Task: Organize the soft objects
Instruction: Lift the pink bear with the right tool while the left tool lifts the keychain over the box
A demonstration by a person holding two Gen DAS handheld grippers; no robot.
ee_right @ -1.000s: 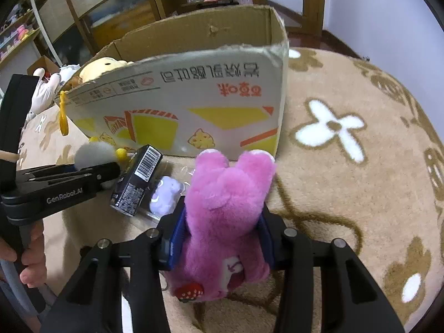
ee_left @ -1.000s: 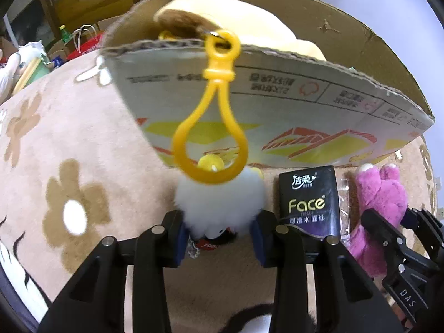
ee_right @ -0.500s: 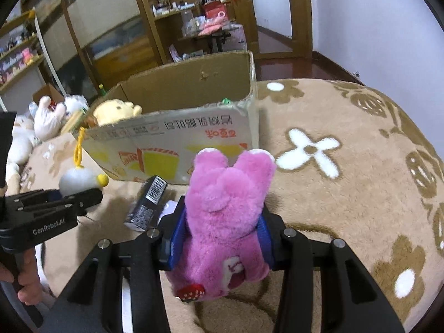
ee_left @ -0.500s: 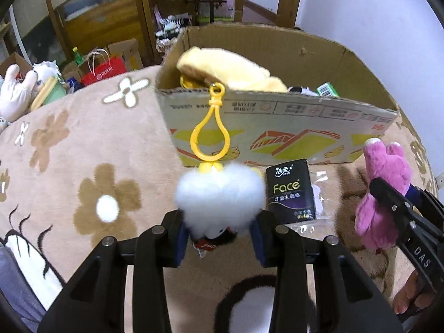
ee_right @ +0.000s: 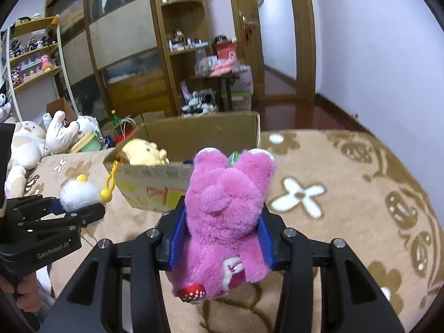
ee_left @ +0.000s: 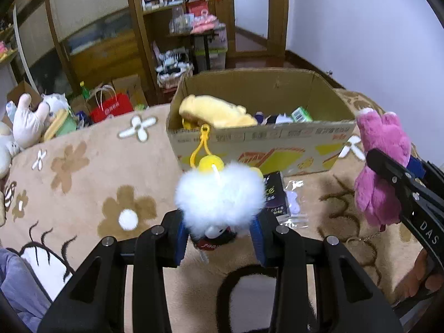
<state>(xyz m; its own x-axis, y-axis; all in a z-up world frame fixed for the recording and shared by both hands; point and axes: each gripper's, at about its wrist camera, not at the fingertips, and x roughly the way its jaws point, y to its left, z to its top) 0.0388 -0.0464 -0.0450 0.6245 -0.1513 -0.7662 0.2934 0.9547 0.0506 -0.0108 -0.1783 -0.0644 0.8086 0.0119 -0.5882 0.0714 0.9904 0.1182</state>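
- the left gripper (ee_left: 219, 231) is clamped on a white fluffy keychain toy (ee_left: 219, 197), pinched between its blue pads, held above the flowered rug (ee_left: 83, 172).
- the right gripper (ee_right: 220, 242) squeezes a pink plush bear (ee_right: 226, 213) between its pads.
- only the left view shows the black tissue pack (ee_left: 274, 195) lying before the cardboard box (ee_left: 258, 138).

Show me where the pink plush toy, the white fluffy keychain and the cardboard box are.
pink plush toy (ee_right: 224, 213), right wrist view, middle of its body.
white fluffy keychain (ee_left: 219, 194), left wrist view, middle of the fur ball.
cardboard box (ee_left: 277, 149), left wrist view, printed front wall.
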